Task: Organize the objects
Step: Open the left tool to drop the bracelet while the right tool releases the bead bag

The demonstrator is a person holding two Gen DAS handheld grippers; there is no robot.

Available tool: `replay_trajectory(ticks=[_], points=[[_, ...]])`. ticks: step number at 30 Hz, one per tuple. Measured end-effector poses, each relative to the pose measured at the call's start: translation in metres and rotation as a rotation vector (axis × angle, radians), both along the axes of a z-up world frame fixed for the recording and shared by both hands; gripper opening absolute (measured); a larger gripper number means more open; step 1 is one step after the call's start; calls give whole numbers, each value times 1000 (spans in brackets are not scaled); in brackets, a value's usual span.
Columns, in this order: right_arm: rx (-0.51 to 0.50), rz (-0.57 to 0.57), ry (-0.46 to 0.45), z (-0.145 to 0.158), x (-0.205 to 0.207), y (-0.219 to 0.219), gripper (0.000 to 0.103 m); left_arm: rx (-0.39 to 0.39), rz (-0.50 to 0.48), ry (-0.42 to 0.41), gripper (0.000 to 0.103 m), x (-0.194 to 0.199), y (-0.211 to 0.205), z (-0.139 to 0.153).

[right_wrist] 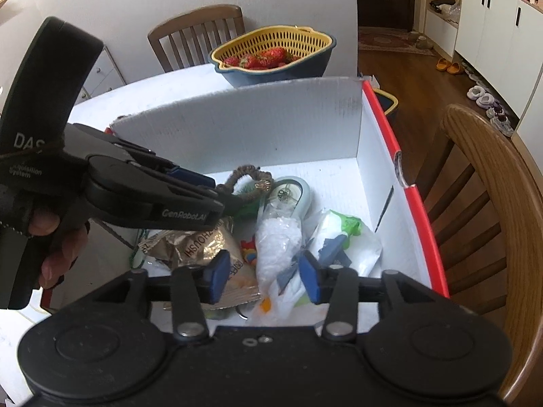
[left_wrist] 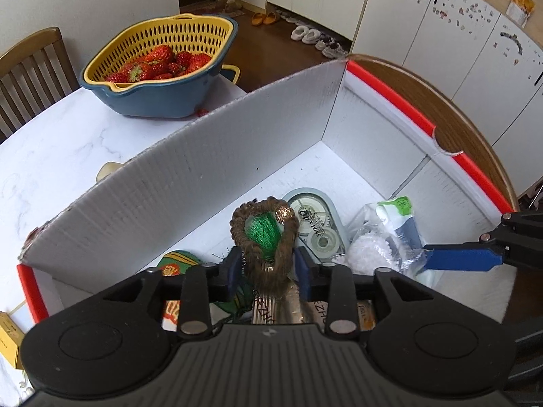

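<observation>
The braided ornament [left_wrist: 263,234], a brown woven loop with a green tassel, sits inside the white cardboard box [left_wrist: 190,183], near its left wall. It lies on a heap of snack packets, just left of a grey correction-tape dispenser [left_wrist: 317,222]. The left gripper [left_wrist: 268,269] straddles it, jaws partly open, blue pads close on either side of the loop but apparently not pressing. I judge it released, resting on the pile.

To the right in the box lies a clear plastic bag of white stuff [right_wrist: 280,247] beside a white packet with a green corner [right_wrist: 342,234]. The right gripper [right_wrist: 263,276] hangs over the bag, jaws roughly half open, the bag's near end between the pads; no squeeze shows, so I read that as let go too.

The step in hand looks like dropping items into the box. Next, both grippers should lift straight up, clear of the tassel and film, then seek whatever is left outside, perhaps the yellow carton [left_wrist: 8,339] on the tabletop [left_wrist: 61,142]. The bowl of strawberries [left_wrist: 159,68] stands far left.
</observation>
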State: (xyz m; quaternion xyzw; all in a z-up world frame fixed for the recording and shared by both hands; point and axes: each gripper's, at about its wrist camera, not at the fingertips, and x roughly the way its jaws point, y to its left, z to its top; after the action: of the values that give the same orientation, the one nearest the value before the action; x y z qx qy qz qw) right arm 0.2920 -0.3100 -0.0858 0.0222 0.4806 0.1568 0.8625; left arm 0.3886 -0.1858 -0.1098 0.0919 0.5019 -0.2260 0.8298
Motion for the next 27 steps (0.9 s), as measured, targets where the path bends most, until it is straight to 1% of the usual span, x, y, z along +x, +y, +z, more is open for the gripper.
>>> replay_trajectory(ticks=[1, 2, 3, 5, 7, 14, 16, 18, 22, 23, 24, 27], points=[[1, -1, -6, 2, -1, 0, 50, -6, 3, -8, 51, -2, 1, 2], [1, -4, -10, 3, -2, -1, 51, -13, 5, -18, 60, -4, 2, 5], [3, -7, -14, 4, -3, -1, 51, -20, 4, -27, 62, -5, 3, 8], [13, -13, -21, 8, -6, -3, 54, -24, -1, -39, 62, -10, 3, 15], [22, -23, -30, 12, -9, -6, 62, -27, -7, -53, 62, -15, 5, 21], [56, -32, -68, 27, -20, -10, 67, -51, 6, -85, 62, -33, 15, 38], [60, -33, -82, 31, -24, -11, 74, -59, 12, -95, 62, -39, 19, 43], [58, -35, -100, 34, -28, -10, 78, -67, 12, -104, 62, -47, 22, 50], [77, -28, -107, 40, -34, -10, 82, -78, 10, -124, 62, -60, 28, 62], [80, -25, -110, 42, -37, -9, 83, -85, 11, -128, 65, -63, 31, 65], [80, -21, -115, 44, -40, -8, 85, -91, 12, -134, 71, -67, 34, 68], [89, -14, -125, 50, -47, -5, 89, -115, 3, -161, 74, -79, 42, 77]])
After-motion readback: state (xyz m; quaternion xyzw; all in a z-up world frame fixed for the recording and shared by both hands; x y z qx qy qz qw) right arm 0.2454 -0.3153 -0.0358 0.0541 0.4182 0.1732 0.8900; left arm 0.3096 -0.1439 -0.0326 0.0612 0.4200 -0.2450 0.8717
